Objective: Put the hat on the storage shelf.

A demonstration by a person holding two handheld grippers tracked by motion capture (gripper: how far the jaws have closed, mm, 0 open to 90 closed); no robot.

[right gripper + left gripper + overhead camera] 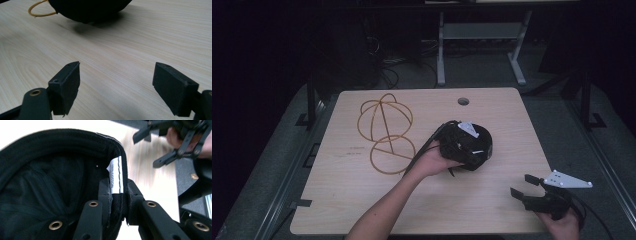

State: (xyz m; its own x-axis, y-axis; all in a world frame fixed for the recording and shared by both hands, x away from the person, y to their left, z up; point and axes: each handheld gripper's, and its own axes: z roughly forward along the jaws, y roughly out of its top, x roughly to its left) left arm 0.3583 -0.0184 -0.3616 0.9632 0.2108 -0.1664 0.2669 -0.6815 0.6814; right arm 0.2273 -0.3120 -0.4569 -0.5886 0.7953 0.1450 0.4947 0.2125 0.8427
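dim high view with dark surround, overexposed motion-blurred left gripper view

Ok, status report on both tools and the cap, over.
Left tool shut on black cap rim, cap off the table. Right tool open, empty. Wire hat frame sits clear, left of cap.

High view: the table (362, 210) carries the wire frame (384, 132) on its left half, the cap (469, 145) just right of it near the middle, and a round hole (463, 101) behind the cap by the far edge. The left gripper (457, 142) sits at the cap, whose brim edge lies between its jaws in the left gripper view (117, 202), while the right gripper (524, 186) stands well apart at the near right corner. Right gripper view: the cap (90, 10) lies ahead, apparently lifted off the table, with the wire frame (40, 11) to its left
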